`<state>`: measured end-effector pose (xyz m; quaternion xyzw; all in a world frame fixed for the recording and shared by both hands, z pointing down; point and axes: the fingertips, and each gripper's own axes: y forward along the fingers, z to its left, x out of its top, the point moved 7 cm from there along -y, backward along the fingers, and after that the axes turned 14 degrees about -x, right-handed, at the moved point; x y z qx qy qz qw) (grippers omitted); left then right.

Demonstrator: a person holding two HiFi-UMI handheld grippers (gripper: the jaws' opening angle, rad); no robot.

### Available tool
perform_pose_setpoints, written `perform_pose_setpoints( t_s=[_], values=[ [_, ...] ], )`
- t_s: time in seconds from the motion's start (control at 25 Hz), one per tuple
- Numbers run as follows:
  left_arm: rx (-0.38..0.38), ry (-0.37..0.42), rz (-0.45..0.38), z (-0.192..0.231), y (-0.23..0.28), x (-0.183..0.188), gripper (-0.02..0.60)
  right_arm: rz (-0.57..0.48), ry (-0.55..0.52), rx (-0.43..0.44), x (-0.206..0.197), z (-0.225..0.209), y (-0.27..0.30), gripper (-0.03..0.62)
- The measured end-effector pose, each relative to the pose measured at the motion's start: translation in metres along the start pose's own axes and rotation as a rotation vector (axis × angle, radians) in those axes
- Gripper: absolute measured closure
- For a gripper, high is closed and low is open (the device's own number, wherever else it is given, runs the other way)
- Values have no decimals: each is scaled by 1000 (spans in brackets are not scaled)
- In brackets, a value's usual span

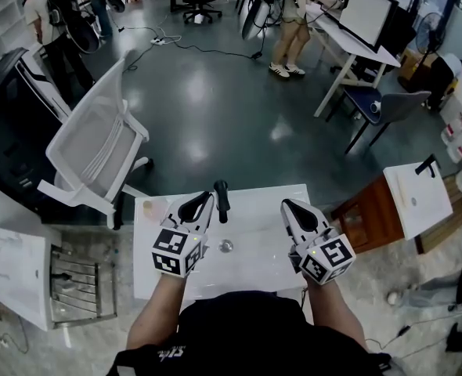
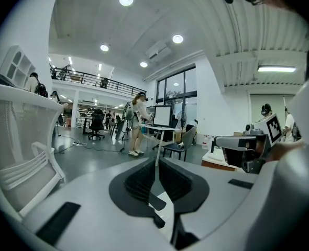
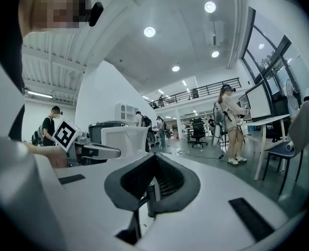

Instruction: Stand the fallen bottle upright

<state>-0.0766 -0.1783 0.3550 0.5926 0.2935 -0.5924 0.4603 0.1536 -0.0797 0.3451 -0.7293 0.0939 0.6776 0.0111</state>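
Bottle: none is made out lying on its side in any of the three views, so neither its place nor the run of its long axis can be given. The white bench [image 1: 262, 198] is seen from above, with a drain hole [image 1: 226, 246] near its middle. Just beyond the drain hole, toward the bench's far edge, a dark upright post [image 1: 221, 202] is shown. By its place it is judged to be a tap, though a dark bottle already on its base cannot be ruled out.

The post lies between the two grippers and slightly ahead of both. The left gripper [image 1: 207, 201] is held just beside it and the right gripper [image 1: 287, 207] farther off, so the left is judged the nearer should the post be the goal. The jaws of each gripper are closed pad against pad, and nothing is held in either.

A pinkish patch [image 1: 150, 207] at the bench's far left corner is too small to be named. The bench's near edge is hidden by the person's body and forearms. In both gripper views the bench top is masked by the gripper's own housing, and only the room beyond is shown.
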Motion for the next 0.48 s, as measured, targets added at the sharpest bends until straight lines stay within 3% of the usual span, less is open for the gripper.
perform_pose_setpoints(
  t_s=[0.48],
  values=[
    [-18,-1,16,-13,6,-4,545,4,9,-13,-3,-10,-13,583]
  ],
)
